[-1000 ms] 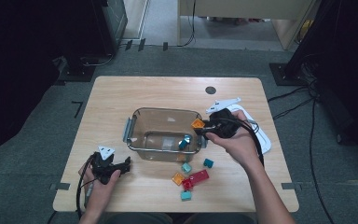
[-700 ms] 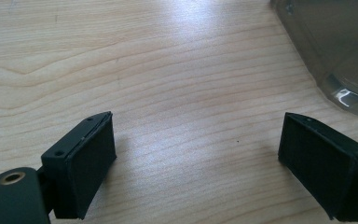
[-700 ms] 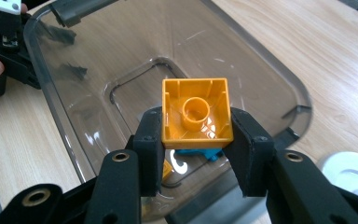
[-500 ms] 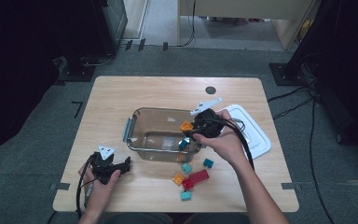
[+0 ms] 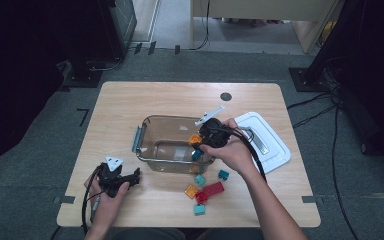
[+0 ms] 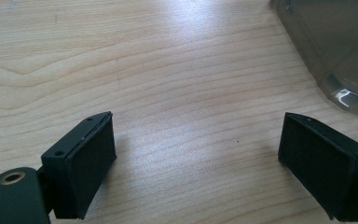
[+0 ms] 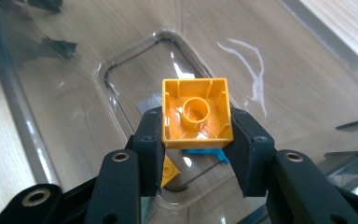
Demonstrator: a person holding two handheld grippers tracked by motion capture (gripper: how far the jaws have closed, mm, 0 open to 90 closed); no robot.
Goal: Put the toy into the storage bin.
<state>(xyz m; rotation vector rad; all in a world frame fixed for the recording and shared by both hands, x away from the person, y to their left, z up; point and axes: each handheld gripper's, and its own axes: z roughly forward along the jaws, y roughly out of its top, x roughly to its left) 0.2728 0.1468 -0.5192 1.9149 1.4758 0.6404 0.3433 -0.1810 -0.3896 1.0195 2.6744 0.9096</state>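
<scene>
Holding: my right gripper clamps an orange block between its pads, hollow underside facing the camera, over the right end of the clear container.
Writing: I can read no brand, label or lettering on the block, container or lid.
Change: against the earlier frames, my right hand has come leftward from the container's right rim and lower, over its interior; the left has not moved.
Left gripper: jaws wide, nothing between them, resting near the tabletop's front-left corner.
Nearby: loose blocks lie by the front edge; the white lid sits toward the right edge.
</scene>
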